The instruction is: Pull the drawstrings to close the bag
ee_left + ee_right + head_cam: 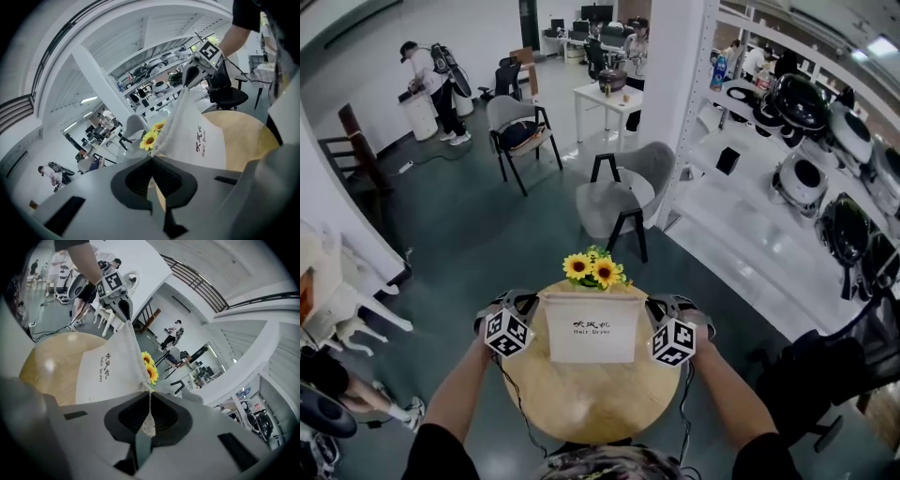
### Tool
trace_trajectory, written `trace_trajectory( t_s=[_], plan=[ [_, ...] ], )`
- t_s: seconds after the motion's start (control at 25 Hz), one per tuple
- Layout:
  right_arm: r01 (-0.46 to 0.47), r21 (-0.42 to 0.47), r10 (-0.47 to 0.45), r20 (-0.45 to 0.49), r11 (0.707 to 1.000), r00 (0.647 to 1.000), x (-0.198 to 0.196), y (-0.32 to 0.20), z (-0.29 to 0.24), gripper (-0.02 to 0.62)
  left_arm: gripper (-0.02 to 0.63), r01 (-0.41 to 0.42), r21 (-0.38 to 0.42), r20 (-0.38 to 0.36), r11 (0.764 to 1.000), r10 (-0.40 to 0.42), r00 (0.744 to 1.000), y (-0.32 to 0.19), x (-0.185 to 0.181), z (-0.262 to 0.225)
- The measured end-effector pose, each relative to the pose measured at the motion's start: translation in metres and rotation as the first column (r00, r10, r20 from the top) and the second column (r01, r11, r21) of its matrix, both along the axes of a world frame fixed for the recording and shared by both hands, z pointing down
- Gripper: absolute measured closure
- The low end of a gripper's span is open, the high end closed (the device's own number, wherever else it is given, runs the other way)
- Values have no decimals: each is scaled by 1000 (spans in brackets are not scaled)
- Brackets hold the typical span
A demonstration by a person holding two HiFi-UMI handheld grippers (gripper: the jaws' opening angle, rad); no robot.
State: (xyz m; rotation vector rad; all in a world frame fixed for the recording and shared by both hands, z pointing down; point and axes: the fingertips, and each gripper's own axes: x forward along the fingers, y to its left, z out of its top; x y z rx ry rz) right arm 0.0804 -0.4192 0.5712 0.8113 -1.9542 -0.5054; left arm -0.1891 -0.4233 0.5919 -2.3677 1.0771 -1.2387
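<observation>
Your left gripper and right gripper are each clamped shut on a drawstring at a top corner of the white bag. It hangs stretched between them over the round desk, with sunflowers just behind.

White bag: printed "吹风机" above "Hair Dryer".
</observation>
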Motion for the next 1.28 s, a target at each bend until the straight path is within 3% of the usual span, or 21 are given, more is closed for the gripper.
trace_trajectory(
  t_s=[0.56, 1.28],
  plan=[
    [6, 168, -7, 6, 986, 1000, -4, -30, -93, 584, 588, 12, 147, 4, 989, -12, 1000, -28, -6, -90],
    [0, 343, -2, 6, 939, 1000, -2, -55, -199, 584, 588, 0, 305, 43, 952, -13, 999, -56, -6, -192]
  ],
)
